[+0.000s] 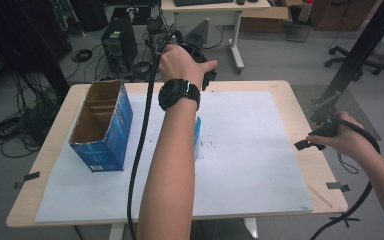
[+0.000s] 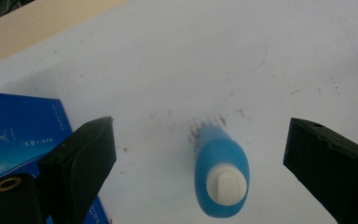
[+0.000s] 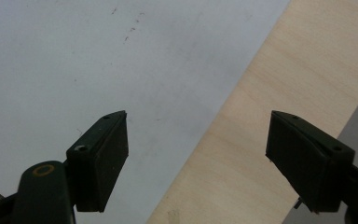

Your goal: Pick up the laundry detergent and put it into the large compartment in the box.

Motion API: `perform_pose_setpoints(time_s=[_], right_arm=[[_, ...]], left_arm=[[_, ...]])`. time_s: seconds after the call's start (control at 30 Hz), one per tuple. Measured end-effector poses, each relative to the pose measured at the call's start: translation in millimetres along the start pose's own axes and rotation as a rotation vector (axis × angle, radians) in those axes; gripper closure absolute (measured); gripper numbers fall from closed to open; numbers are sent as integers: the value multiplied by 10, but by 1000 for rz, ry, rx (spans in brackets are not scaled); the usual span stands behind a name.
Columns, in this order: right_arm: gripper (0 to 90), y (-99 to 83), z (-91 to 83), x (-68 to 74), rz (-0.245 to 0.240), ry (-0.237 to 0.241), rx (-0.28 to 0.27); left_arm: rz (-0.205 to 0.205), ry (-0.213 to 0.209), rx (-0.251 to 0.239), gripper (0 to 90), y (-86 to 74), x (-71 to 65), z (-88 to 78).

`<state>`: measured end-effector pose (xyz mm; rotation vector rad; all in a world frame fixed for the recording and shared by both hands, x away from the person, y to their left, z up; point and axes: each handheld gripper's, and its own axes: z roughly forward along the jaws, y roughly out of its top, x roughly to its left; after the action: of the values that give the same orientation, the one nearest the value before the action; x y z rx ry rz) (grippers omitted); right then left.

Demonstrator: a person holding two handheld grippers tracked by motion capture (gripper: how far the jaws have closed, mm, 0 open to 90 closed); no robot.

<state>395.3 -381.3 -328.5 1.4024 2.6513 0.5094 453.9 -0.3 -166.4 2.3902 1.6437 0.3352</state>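
1. One bench (image 1: 285, 95) of pale wood carries one large white sheet (image 1: 250, 150) that covers most of its top
2. One blue carton (image 1: 105, 127) stands on the left part of the sheet, open at the top; cardboard dividers split it into compartments, and nothing shows inside them
3. One blue bottle (image 2: 221, 170) with a white cap stands upright on the sheet just right of the carton; its long axis is vertical and its cap points up toward the left tool's camera. In the high view the forearm hides most of it
4. The left tool (image 2: 200, 154) hangs above the bottle with its jaws wide apart, one on either side of the bottle and clear of it
5. The right tool (image 3: 198, 149) is held over the bench's right edge, jaws spread wide with nothing between them
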Motion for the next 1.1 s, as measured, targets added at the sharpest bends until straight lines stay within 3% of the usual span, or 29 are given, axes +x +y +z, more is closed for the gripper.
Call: perform_pose_setpoints(time_s=[0.2,1.1], right_arm=[[211,-13,-9,-15,4,0,-1],[211,-40,17,-7,0,2,4]], left_arm=[[15,-5,6,87,-61,-48,13],[11,-13,15,86,-258,-122,107]])
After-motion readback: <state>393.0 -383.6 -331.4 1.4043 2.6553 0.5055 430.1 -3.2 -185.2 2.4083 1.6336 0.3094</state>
